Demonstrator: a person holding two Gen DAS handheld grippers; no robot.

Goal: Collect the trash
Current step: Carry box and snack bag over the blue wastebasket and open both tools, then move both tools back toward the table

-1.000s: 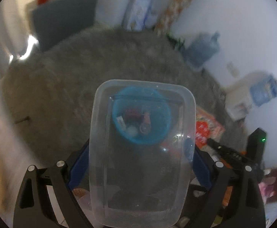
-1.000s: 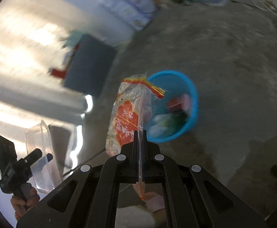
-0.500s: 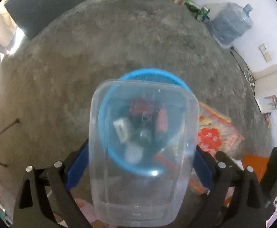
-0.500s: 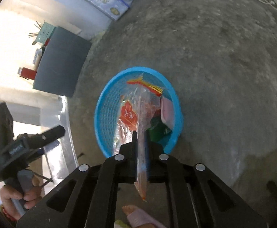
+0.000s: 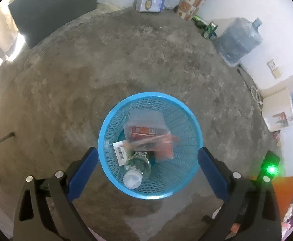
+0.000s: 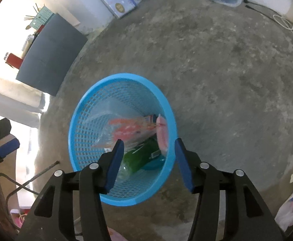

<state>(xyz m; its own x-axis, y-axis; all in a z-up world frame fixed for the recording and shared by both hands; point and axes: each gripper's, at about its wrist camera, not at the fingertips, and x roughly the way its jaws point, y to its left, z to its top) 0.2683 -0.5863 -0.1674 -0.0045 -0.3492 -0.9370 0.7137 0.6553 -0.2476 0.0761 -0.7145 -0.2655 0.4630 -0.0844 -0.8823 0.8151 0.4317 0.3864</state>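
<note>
- Left gripper (image 5: 148, 165): spread, empty, lower centre, above basket (image 5: 194, 120).
- Right gripper (image 6: 149, 162): spread, empty, above basket (image 6: 80, 116).
- Basket, frame centre: holds bottle (image 5: 135, 167), wrapper (image 6: 126, 129), clear box (image 5: 146, 120).

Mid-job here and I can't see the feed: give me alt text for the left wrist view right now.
Looking straight down, the open, empty left gripper hangs over a round blue plastic mesh basket on a bare concrete floor. Inside lie a clear plastic bottle, a clear plastic container and a red-printed plastic wrapper. A large blue water jug stands by the far wall.
</note>
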